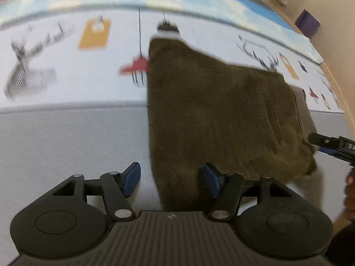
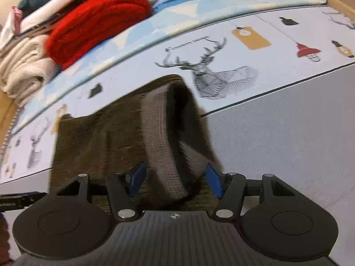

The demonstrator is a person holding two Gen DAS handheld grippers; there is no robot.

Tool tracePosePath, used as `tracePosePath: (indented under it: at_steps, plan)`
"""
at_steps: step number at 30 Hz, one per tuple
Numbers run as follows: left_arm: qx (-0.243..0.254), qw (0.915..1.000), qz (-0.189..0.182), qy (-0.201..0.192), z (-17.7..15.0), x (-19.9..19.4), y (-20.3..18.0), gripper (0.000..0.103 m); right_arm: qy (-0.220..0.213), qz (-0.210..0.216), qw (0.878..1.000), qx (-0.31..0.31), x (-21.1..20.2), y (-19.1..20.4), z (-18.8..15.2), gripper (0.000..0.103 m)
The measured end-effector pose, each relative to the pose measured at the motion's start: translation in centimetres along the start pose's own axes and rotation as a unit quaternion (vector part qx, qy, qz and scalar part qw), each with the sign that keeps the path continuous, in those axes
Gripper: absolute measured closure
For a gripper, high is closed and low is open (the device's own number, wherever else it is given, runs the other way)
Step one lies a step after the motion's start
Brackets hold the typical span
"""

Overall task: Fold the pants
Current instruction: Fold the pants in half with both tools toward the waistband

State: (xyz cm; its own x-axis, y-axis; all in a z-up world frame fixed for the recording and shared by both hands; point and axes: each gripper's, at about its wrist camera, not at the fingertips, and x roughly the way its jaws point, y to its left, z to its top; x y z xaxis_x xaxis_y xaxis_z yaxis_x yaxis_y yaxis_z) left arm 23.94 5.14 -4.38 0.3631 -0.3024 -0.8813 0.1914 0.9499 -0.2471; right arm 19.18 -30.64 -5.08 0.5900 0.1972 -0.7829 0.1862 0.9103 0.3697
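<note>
The brown pants (image 1: 210, 110) lie folded into a compact block across the grey cover (image 1: 66, 144) and the printed sheet (image 1: 88, 77). My left gripper (image 1: 172, 179) stands open over their near left edge, which lies between the blue pads without being pressed. In the right wrist view the pants (image 2: 99, 144) end in a ribbed grey-brown waistband (image 2: 159, 137) that curls up. My right gripper (image 2: 176, 181) is open with that waistband between its pads. The right gripper's finger (image 1: 332, 144) shows at the pants' far right side, and the left gripper's finger (image 2: 20, 199) shows at the left edge.
A folded red garment (image 2: 95, 22) and a stack of light clothes (image 2: 22, 66) sit at the back left on the blue bedding (image 2: 199, 6). A purple box (image 1: 307, 23) stands beyond the bed's right corner. A person's hand (image 1: 349, 188) shows at the right edge.
</note>
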Motion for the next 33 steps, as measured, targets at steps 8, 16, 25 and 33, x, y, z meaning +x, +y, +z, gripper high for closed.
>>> tracePosePath:
  at_steps: [8,16,25,33]
  plan:
    - [-0.105,0.9918,-0.064,0.037,-0.6,2.2,2.9,0.034,0.039,-0.003,0.999,-0.011,1.6,0.6,-0.8,0.031]
    - [0.07,0.9968,0.037,-0.013,-1.1,1.2,-2.4,0.038,0.042,-0.01,0.999,-0.006,1.5,0.1,-0.4,0.054]
    - [0.249,0.9615,0.053,-0.104,-3.7,-0.6,-9.5,0.048,0.028,-0.041,0.998,-0.05,0.9,1.5,-0.7,0.052]
    - [0.237,0.9625,0.09,-0.096,-3.5,-0.3,-10.8,0.045,0.015,-0.08,0.992,-0.099,-0.6,3.0,-1.1,0.044]
